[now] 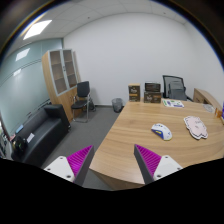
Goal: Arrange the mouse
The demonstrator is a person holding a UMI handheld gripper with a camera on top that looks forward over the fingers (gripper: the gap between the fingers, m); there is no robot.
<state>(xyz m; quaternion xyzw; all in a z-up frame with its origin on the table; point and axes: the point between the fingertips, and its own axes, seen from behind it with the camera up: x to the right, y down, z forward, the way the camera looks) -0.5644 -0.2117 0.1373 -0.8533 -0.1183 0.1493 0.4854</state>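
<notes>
A wooden table carries a white mouse — beside it, perhaps a patterned mat.

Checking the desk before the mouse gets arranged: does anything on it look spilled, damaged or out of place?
Nothing stands out. The mouse sits upright on the wooden table, beyond the open gripper, beside a white pad. No spill or damage is visible.
</notes>
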